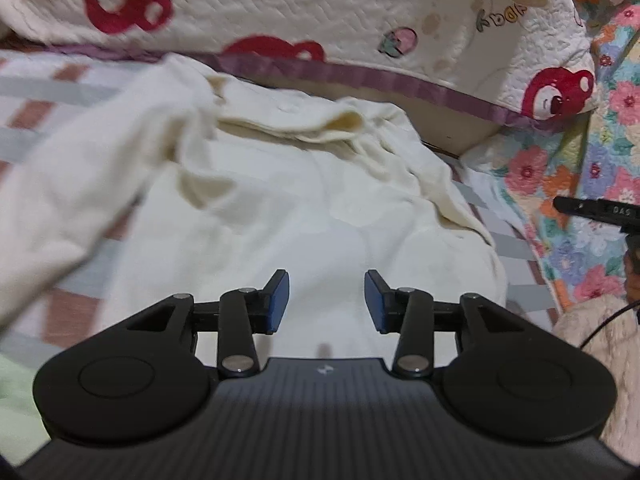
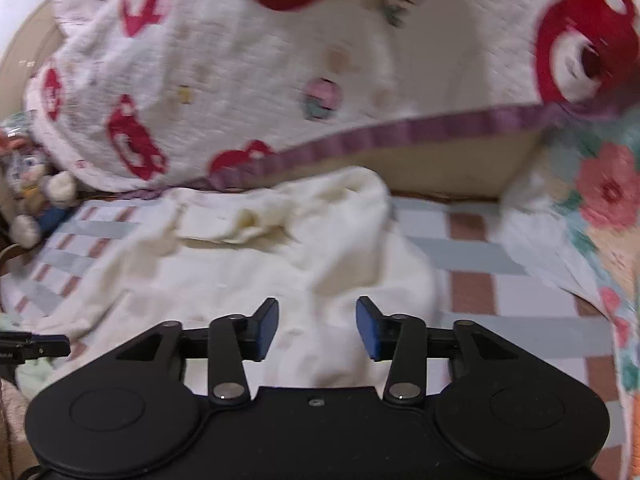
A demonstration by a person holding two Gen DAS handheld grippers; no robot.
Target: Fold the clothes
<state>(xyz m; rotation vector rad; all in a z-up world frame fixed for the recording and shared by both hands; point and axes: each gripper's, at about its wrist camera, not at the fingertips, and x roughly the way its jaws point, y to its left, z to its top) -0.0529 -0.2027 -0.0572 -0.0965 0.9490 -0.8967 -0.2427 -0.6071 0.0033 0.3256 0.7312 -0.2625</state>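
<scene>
Both the left gripper (image 1: 326, 300) and the right gripper (image 2: 317, 326) have their blue pads apart (nothing between them) above the cream top (image 1: 280, 208) on the checked sheet (image 2: 500, 276)

You've got a cream garment (image 1: 304, 200), soft matt cloth, wrinkled. Checked sheet (image 2: 472, 280) under it is flat woven cloth. Bear-print quilt (image 1: 320, 8) looks stitched, puffy, rough-ish; floral quilt (image 1: 600, 168) likewise. Left gripper (image 1: 326, 300) & right gripper (image 2: 317, 326): matt black plastic w/ shiny metal pins, blue rubbery-looking pads (image 1: 279, 300).
</scene>
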